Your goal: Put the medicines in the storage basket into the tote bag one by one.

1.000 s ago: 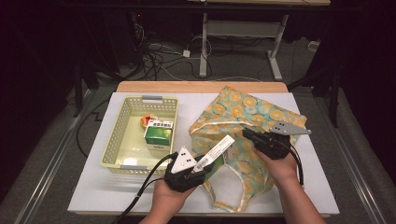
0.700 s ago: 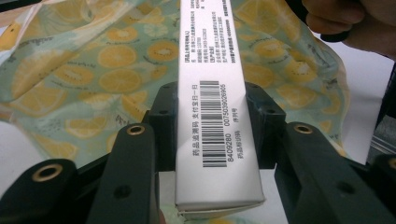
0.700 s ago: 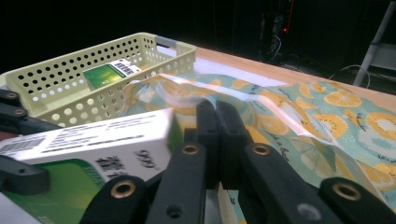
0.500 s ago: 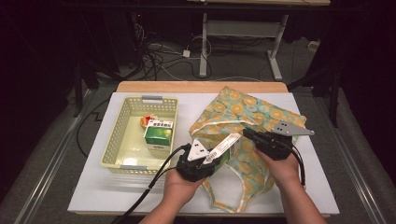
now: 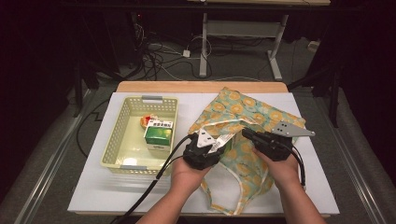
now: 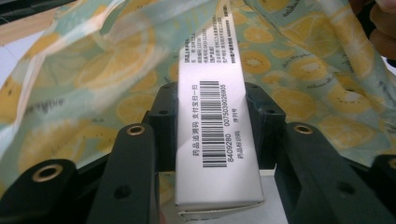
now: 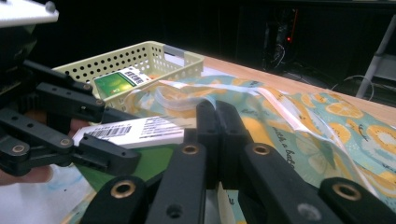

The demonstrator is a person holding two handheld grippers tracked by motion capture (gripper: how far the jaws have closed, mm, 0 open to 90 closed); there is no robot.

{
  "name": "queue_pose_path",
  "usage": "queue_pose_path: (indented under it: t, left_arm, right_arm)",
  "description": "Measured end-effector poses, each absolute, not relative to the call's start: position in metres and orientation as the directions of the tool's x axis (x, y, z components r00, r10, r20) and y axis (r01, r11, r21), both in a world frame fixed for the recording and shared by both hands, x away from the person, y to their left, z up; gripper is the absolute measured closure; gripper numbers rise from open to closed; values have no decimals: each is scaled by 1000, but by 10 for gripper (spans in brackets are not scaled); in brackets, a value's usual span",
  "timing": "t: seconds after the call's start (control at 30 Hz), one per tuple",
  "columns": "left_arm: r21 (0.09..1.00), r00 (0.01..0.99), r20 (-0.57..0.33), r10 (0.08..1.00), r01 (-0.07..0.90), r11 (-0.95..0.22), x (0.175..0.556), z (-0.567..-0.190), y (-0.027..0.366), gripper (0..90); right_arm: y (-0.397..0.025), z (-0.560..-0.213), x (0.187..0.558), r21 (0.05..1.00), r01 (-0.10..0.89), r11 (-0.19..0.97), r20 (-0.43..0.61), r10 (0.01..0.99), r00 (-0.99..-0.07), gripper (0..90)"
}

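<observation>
On the left part of the white counter (image 5: 93,196) sits one pale yellow perforated basket (image 5: 122,122). It holds one green-and-white carton (image 5: 159,134), with a small orange-red item (image 5: 146,121) just behind it that is too small to identify. Open counter surface lies left of and in front of the basket; the counter's front edge runs near the person's forearms.

Just right of the basket, the left hand-held gripper (image 5: 212,145) is clenched on one long silver-white box (image 6: 215,116) with a printed barcode. In the left gripper view the box runs lengthwise between the two black jaws, gripped on its long sides, with its far end reaching in under the cloth. In the high view the box points up and to the right, towards the bag's opening.

One fabric bag (image 5: 247,116) with an orange-slice print on pale green lies across the centre and right of the counter, its handles (image 5: 233,205) trailing to the front edge. Its far corner lies close to the counter's wooden back edge.

The right hand-held gripper (image 5: 247,134) is closed on the bag's pale-trimmed rim (image 7: 280,112); in the right gripper view its jaws meet tightly with cloth around them and the rim lifted into an arch. The two grippers are near each other, tips almost facing, the box between them. Bare counter remains to the right of the bag.
</observation>
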State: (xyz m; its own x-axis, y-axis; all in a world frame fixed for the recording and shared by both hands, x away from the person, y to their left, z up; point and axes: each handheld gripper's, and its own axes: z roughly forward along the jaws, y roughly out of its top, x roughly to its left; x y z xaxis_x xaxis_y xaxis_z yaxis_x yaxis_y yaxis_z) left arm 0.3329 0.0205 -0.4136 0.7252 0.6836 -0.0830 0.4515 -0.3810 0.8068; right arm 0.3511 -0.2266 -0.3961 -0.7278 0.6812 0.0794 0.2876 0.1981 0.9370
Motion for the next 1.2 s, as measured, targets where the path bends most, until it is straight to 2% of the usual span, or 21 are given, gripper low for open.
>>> queue_pose_path:
  t: [0.27,0.47,0.73,0.8,0.87,0.97,1.2]
  left_arm:
    - [820,700,-80,710,452,-352,351,-409,5,600]
    - [819,690,-65,721,450,-356,361,-422,-4,599]
    - [820,703,-94,705,457,-346,364,-440,-6,591]
    - [820,708,-87,701,451,-354,363,-442,-7,554]
    - [818,714,-107,692,459,-347,360,-443,-5,463]
    - [818,719,-114,685,460,-346,351,-444,2,378]
    - [811,712,-99,695,462,-358,330,-454,18,369]
  right_arm:
    - [-227,-400,353,934,299,194,90,683,-725,900]
    - [-230,-401,354,934,301,193,90,687,-721,900]
    - [-233,-405,357,930,311,197,93,691,-716,900]
    - [-233,-406,357,928,317,196,97,694,-714,900]
    - [-234,-407,357,926,324,194,103,696,-711,900]
    - [-234,-408,358,926,322,198,98,696,-711,900]
    - [-234,-408,356,925,321,205,92,698,-710,900]
